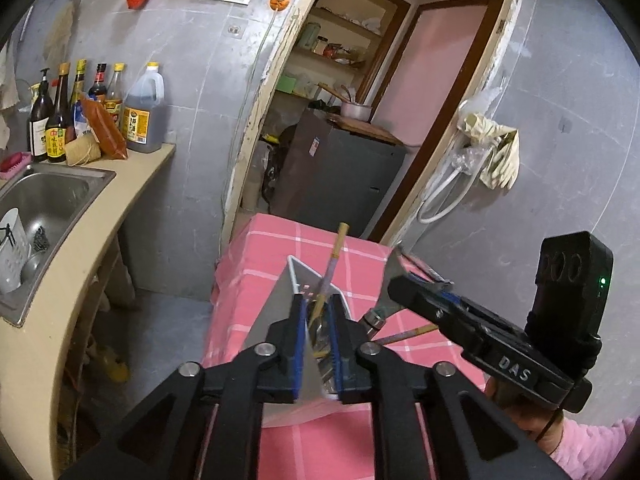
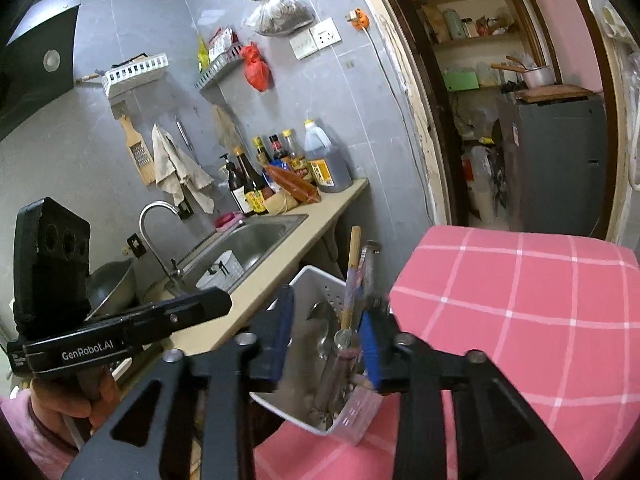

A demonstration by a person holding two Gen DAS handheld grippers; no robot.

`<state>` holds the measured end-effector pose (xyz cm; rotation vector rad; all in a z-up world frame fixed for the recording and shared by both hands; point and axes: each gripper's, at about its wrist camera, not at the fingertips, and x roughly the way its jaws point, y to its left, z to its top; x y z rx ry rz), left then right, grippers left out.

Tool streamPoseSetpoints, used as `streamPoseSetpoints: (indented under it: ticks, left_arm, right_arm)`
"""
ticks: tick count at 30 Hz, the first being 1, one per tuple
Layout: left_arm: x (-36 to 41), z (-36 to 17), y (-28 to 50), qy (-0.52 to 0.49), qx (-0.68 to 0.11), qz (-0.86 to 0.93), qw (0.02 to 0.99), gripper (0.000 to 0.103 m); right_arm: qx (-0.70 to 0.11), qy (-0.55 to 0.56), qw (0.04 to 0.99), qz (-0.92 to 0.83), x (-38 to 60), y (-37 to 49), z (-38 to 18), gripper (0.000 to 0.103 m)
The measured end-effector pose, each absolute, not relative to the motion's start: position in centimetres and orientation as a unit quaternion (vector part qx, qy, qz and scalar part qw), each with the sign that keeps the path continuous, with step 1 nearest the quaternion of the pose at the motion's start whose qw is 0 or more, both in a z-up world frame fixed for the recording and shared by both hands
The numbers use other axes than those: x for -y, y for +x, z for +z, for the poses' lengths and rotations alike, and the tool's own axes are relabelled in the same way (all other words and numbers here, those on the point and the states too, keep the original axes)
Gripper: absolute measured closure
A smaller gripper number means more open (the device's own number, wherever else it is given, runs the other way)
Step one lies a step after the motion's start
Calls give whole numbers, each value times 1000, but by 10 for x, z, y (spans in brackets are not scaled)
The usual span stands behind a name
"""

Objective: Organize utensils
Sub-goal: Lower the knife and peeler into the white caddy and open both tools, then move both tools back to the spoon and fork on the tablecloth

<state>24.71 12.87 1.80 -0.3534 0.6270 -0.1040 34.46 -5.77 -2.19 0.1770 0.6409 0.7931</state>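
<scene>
From the left wrist, the other tool's black body reads "DAS" in white letters, up and to the right of the jaws, with a green light lit on its upright block; labels on the sauce bottles [image 1: 80, 112] far off to the upper left are too small to read. The left gripper [image 1: 320, 334] points downward, its blue pads parted with a wall of the white utensil holder [image 1: 298, 276] running between them; the pads look slightly released from it, not pressing. Inside the holder, straight ahead of the jaws, a chopstick [image 1: 334, 260] stands tilted, with metal utensils lower down. The holder sits on the pink checked cloth [image 1: 260, 256]. From the right wrist, the left tool's side reads "GenRobot.AI", left of the jaws, held by a hand [image 2: 74, 396] in a pink sleeve. The right gripper [image 2: 326, 344] also tips downward, jaws spread on either side of the same holder's rim, with no clear pressure on it. Between the pads lie a metal spoon [image 2: 322, 316] and the chopstick standing up past them. A steel sink [image 2: 244, 240] lies beyond, to the upper left.
</scene>
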Motion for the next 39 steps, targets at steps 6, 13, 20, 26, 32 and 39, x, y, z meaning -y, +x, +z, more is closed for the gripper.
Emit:
streamPoseSetpoints:
  ticks: [6,13,20,26,32,39]
  left_arm:
    - [-129,18,242,-177,-303,-40,936,81]
    - [-131,16,231,-184,-299,-27,936,64]
    - [-122,26,214,-170,-261,-10,950,27]
    - [-106,31,198,-141,-221,27,965,4]
    - [-75,27,183,-100,-198,29,975,1]
    - [-30,16,177,-54,-197,-13,979,1]
  right_arm:
    - [-298,77,873,377,64,333,-17,62]
    - [-272,77,892,354,79,322,-6,54]
    - [-228,91,925,290,113,306,8,27]
    - [-210,96,944,235,155,288,8,10]
    - [-205,90,957,185,194,267,-2,2]
    - [-230,76,959,146,238,246,-24,2]
